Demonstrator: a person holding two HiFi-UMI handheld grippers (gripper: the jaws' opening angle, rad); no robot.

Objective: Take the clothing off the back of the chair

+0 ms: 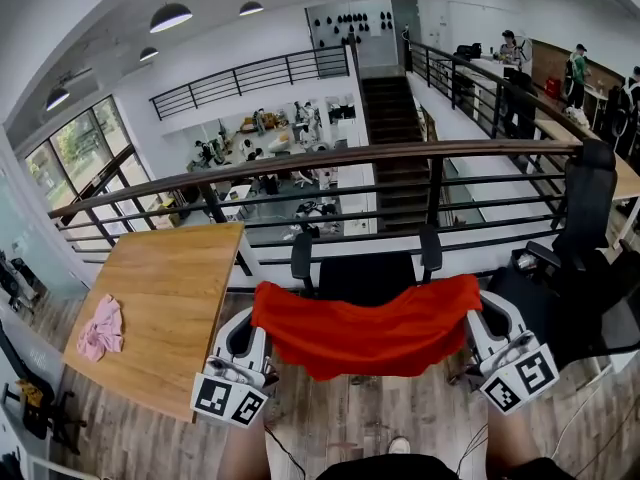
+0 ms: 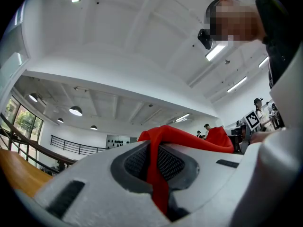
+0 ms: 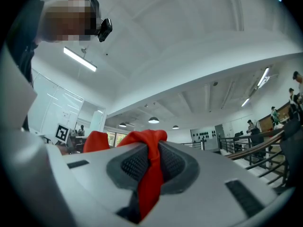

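A red piece of clothing (image 1: 372, 325) hangs stretched between my two grippers, in front of the black office chair (image 1: 366, 276). My left gripper (image 1: 254, 320) is shut on the cloth's left corner; in the left gripper view the red cloth (image 2: 156, 174) is pinched between the grey pads. My right gripper (image 1: 475, 311) is shut on the right corner, and its own view shows the red cloth (image 3: 150, 178) clamped in the same way. The cloth's lower edge sags at the middle and hides most of the chair's back. Both grippers tilt upward toward the ceiling.
A wooden table (image 1: 175, 303) stands at the left with a pink cloth (image 1: 101, 329) on it. A metal railing (image 1: 330, 168) runs behind the chair. Another black chair (image 1: 585, 218) stands at the right. People stand at far desks (image 1: 515, 53).
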